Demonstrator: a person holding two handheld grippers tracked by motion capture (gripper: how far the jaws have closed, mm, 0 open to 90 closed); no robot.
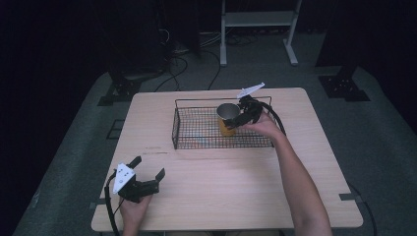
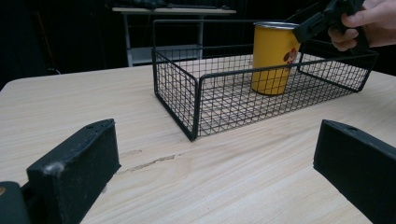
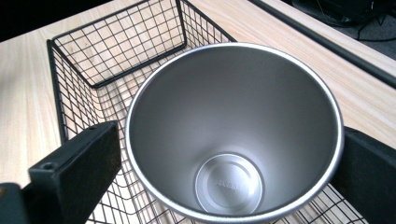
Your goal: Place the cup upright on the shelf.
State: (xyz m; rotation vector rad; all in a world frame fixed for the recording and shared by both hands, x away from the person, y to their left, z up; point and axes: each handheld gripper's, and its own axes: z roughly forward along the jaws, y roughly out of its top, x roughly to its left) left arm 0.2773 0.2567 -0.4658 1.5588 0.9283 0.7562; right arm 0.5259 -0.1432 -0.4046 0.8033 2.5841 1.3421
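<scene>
In the high view, a black wire basket [image 1: 196, 129] sits on the far half of a light wooden table [image 1: 236, 196], and a yellow metal cup [image 1: 226, 118] stands upright inside it, towards its right half. The right gripper [image 1: 240, 115] reaches in over the basket from the right, its jaws at the cup's rim, with the person's right hand [image 1: 263, 125] wrapped round the handle. The left gripper [image 1: 147, 169] rests low on the near left part of the table, well apart from the basket, its jaws spread wide with nothing between them, and the left hand [image 1: 134, 206] holds it from below. In the left gripper view, the two black jaws stand far apart over bare wood; beyond them the basket's near corner faces the camera and the cup stands on the mesh floor, with the right gripper at its top edge. In the right gripper view, the camera looks straight down into the cup's [image 3: 233, 135] steel interior; one jaw lies against each side of the rim, though whether they press on it firmly I cannot tell, and the basket's mesh [image 3: 93, 65] shows behind and beneath.
</scene>
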